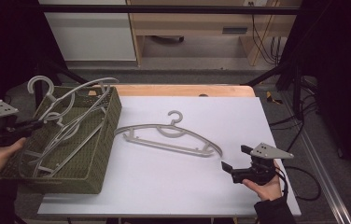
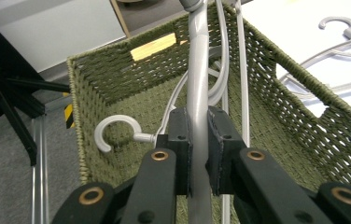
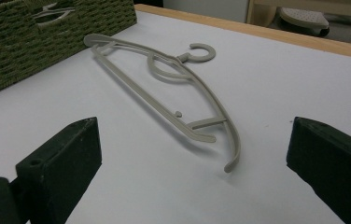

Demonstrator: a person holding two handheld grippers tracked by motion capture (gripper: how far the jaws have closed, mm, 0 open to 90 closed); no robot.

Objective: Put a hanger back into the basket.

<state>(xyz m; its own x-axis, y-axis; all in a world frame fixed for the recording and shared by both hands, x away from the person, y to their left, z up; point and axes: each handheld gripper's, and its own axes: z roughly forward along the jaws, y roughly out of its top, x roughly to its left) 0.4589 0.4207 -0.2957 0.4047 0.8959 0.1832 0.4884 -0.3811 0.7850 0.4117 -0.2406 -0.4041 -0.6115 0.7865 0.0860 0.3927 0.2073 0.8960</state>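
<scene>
A green woven basket (image 1: 96,154) stands at the table's left and holds several grey plastic hangers (image 1: 71,133). My left gripper (image 1: 38,123) reaches over the basket's left wall and is shut on the arm of one grey hanger (image 2: 198,88), which runs upward between the jaws. Another hanger's hook (image 2: 113,133) lies on the basket floor beside it. A single grey hanger (image 1: 169,135) lies flat on the white surface at mid-table. My right gripper (image 1: 232,158) rests open just right of that hanger's end (image 3: 229,163), its jaws wide apart with nothing between them.
The white sheet (image 1: 187,186) covers the table, with a wooden edge (image 1: 187,90) at the back. The basket wall (image 3: 24,42) stands left of the loose hanger. Black frame bars and cables run along the table's right side (image 1: 299,140).
</scene>
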